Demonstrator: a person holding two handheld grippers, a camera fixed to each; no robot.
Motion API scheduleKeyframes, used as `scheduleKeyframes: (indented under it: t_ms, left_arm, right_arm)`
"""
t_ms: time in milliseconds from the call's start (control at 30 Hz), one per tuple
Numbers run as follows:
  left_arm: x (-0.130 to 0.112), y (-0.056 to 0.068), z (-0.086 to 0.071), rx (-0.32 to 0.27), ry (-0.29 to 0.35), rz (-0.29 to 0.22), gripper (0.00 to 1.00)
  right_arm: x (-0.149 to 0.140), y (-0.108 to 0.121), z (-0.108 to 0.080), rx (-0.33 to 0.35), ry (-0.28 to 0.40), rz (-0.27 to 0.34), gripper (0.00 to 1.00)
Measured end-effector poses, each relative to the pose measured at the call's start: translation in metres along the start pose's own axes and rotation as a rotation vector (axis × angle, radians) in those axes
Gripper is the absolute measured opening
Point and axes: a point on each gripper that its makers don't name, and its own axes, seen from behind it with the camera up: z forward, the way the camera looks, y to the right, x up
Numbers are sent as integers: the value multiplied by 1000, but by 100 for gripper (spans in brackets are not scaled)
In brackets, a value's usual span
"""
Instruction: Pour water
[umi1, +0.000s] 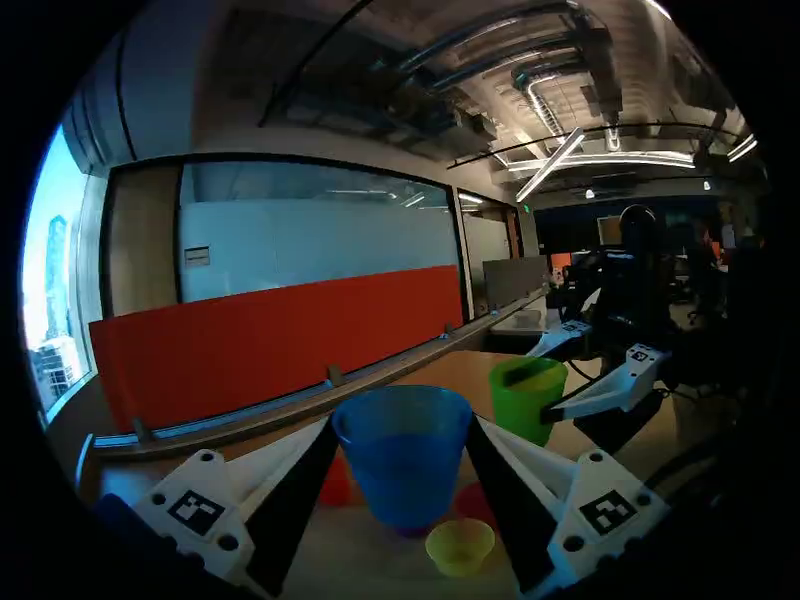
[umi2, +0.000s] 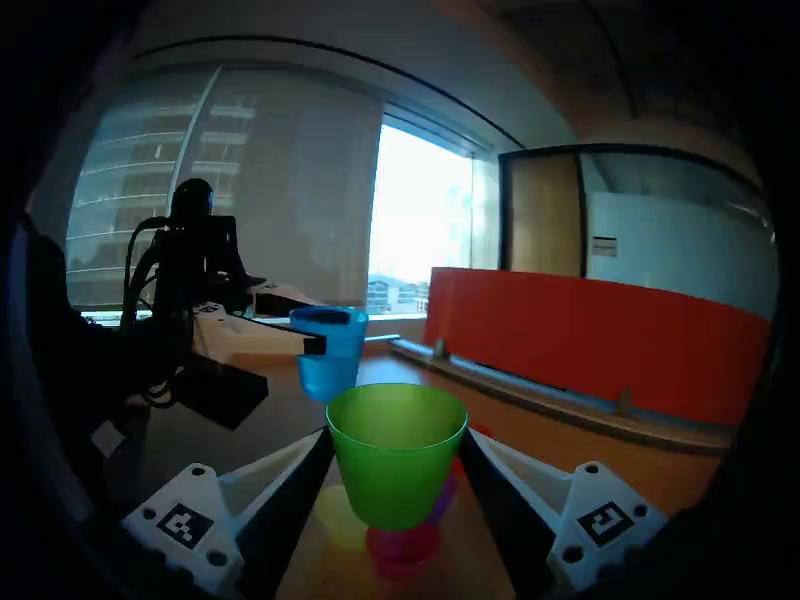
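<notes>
Office desktop (umi1: 455, 368) of pale wood, backed by an orange partition (umi1: 280, 340) at left, lies beneath both tools. Left gripper (umi1: 403, 440) clamps the blue cup (umi1: 405, 480) upright at lower centre. In the left gripper view, the green cup (umi1: 527, 405) stands right of and beyond it, upright, clamped by the right gripper (umi2: 397, 445), rims near, apart. Pouring likely requires tilting sideways.

Small yellow cup (umi1: 460, 546) on the table (umi1: 360, 556), red partition (umi1: 280, 340) behind.

The blue cup (umi1: 403, 455) hides most of a red thing (umi1: 337, 482); water inside cannot be told.
</notes>
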Motion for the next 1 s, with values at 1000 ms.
scheduleKeyframes:
  t_ms: [1000]
  left_arm:
    - [-1,7,-11,15,-17,201,88]
  right_arm:
    - [-20,-54,17,134,-44,20,91]
